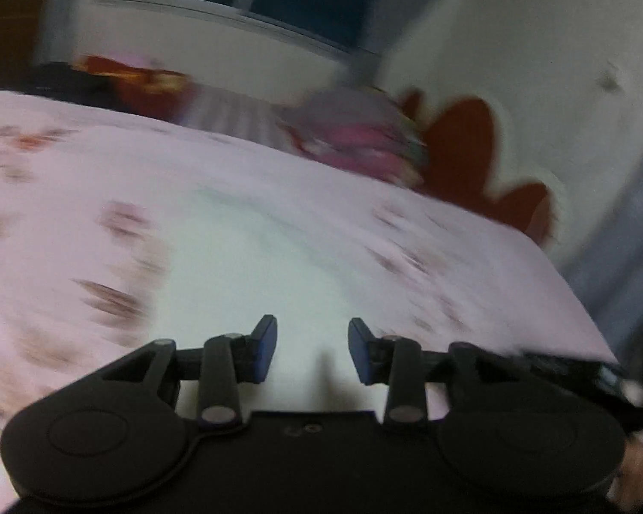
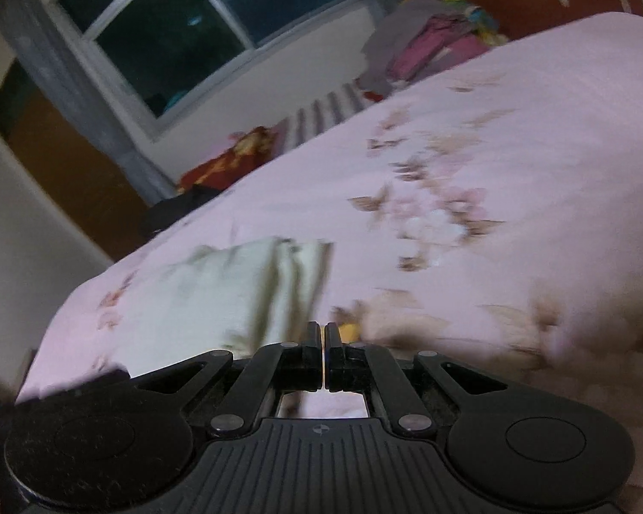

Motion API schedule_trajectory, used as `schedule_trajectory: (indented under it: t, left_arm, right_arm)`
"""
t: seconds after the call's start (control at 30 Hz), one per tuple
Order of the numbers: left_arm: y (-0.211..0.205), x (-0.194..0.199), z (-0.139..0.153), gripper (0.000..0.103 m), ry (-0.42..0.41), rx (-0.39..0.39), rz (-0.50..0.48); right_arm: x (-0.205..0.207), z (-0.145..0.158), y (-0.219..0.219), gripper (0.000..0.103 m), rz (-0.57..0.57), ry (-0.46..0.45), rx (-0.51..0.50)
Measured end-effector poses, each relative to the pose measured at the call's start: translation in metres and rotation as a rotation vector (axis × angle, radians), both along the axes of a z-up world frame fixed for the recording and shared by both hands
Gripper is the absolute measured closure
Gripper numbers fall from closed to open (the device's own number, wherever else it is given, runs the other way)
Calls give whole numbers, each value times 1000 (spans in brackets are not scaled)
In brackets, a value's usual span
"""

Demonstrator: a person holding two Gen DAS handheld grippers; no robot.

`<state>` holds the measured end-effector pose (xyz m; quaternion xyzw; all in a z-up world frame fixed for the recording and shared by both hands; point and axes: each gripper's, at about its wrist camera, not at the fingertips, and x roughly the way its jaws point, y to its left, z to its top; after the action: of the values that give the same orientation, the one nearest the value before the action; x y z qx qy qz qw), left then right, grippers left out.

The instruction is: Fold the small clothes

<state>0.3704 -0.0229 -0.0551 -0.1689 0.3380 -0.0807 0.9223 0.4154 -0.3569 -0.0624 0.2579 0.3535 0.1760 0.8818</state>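
Note:
A pale white garment [image 1: 244, 265] lies on the pink flowered bedsheet [image 1: 85, 162], blurred, straight ahead of my left gripper [image 1: 313, 334]. That gripper is open, its blue pads apart with nothing between them. In the right wrist view the same garment [image 2: 235, 287] shows folded layers along its right edge and lies just left of my right gripper [image 2: 323, 330]. Its jaws are shut tight, and I see no cloth between them. A small yellow bit [image 2: 349, 332] shows on the sheet [image 2: 514, 128] beside the right fingertip.
A heap of grey and pink clothes [image 2: 424, 43] sits at the far end of the bed by a red-brown headboard [image 1: 463, 145]. A red patterned cloth [image 2: 231, 158] lies at the bed's far edge under a dark window [image 2: 171, 43].

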Motion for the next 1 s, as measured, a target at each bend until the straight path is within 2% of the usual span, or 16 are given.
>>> schedule_trajectory:
  t: [0.13,0.2,0.23,0.27,0.3,0.33,0.47,0.53,0.57,0.63,0.7,0.77,0.8,0.83,0.93,1.0]
  left_arm:
    - [48,12,-20,67,78,-24,119]
    - [58,16,-28,67,93,-45,134]
    - [62,16,-32,67,102,-49,148]
    - [66,15,-32,67,109,-62,151]
    - [66,15,-34,67,113,-74,154]
    - [66,17,-37,67,116,-82,160]
    - [69,15,-39,67,121,-105,156]
    - [68,19,-42,67,123,-116,146]
    - [68,21,-44,67,130,-114,140]
    - [65,26,-49,67,156,-107,121]
    - [60,31,-55,64,194,-68,99]
    - [57,32,-58,64,195,-47,92]
    - [57,32,-57,65,193,-48,96]
    - [58,32,-55,65,181,-53,105]
    - [60,29,-44,69,94,-71,103]
    - [55,36,-43,70,107,-30,69]
  right_arm:
    - [12,-1,30,102,59,3,13]
    - [16,-2,41,102,75,3,11]
    - [18,-2,45,92,76,2,4]
    - [19,-3,49,74,74,-1,-5]
    - [20,-3,51,35,68,-7,-6]
    - [20,-3,52,30,58,-27,-1]
    - [29,-3,62,31,109,-27,6]
    - [36,-5,67,41,134,-13,18]
    - [40,-7,71,42,146,7,23]
    - [48,-14,77,43,165,42,31]
    - [54,-21,83,44,185,67,33]
    - [59,-25,92,56,213,83,7]
    - [60,-26,98,72,225,89,-23]
    - [61,-27,102,80,239,91,-38]
    - [62,-24,105,87,257,78,-43]
    - [57,-18,104,88,261,54,-47]
